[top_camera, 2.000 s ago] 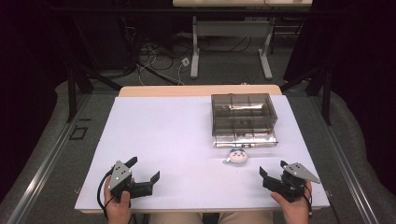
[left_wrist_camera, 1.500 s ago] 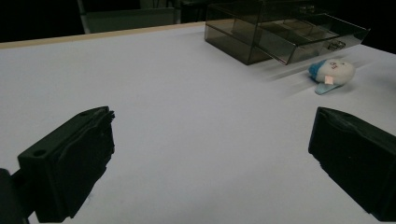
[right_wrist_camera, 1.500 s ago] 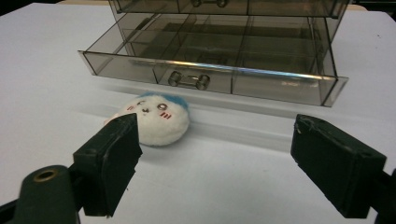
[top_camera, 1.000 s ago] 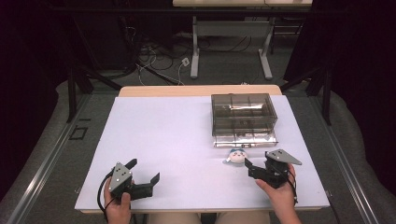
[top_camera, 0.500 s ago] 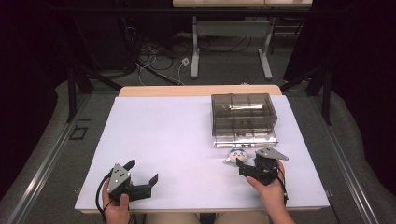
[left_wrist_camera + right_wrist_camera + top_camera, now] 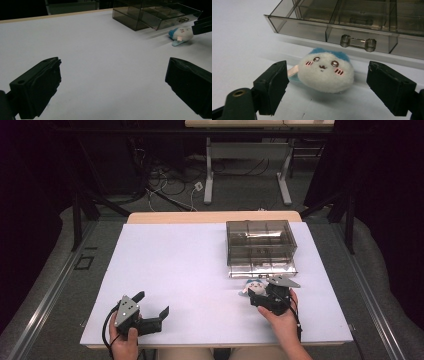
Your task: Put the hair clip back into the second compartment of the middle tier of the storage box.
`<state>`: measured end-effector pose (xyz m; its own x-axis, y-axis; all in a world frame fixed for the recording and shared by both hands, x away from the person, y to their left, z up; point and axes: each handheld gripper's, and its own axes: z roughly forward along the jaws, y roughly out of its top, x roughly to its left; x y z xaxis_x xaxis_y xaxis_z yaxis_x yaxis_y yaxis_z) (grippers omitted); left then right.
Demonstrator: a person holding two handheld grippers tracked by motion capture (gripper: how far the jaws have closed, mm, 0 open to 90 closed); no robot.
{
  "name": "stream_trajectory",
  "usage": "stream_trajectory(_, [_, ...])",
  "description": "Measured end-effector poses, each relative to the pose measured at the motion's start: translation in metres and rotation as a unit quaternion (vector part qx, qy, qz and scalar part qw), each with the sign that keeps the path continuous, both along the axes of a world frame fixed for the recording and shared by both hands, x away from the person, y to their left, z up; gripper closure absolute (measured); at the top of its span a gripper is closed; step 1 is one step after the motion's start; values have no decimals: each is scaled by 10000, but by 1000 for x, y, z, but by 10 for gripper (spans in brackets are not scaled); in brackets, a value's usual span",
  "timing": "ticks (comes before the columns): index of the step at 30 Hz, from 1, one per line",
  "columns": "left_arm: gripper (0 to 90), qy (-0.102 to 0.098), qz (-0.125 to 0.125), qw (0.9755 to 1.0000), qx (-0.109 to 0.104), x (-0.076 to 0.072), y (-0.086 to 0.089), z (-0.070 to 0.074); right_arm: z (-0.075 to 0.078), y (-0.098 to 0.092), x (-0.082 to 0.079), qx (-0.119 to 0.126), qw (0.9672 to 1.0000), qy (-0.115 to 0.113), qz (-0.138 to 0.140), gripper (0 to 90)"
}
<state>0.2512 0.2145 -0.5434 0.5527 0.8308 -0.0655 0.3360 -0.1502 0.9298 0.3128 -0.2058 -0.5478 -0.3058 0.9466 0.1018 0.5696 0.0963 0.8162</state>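
The plush (image 6: 325,73) is being straddled, ungripped, by the right gripper (image 6: 327,85), jaws apart and just narrowing; the left gripper (image 6: 152,312) is being held apart, idle.

Left half of table (image 6: 170,265) bare — free passage; drawer box (image 6: 260,247) just behind plush toy (image 6: 256,287), seemingly blocking far side.

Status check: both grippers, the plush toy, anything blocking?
Left gripper open, idle on the table. Right gripper open, jaws just been closing, straddling plush toy, pads not touching. Smoked plastic organizer box close behind the toy; nothing between.
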Motion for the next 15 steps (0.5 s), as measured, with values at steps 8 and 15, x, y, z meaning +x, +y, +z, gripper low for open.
stream_trajectory(8, [2,12,0,10000,-2,0,0,0,-4,4,6,67,9999,122,-28,166])
stream_trajectory(15, [2,11,-5,10000,3,0,1,0,-8,6,10,35,9997,218,-62,168])
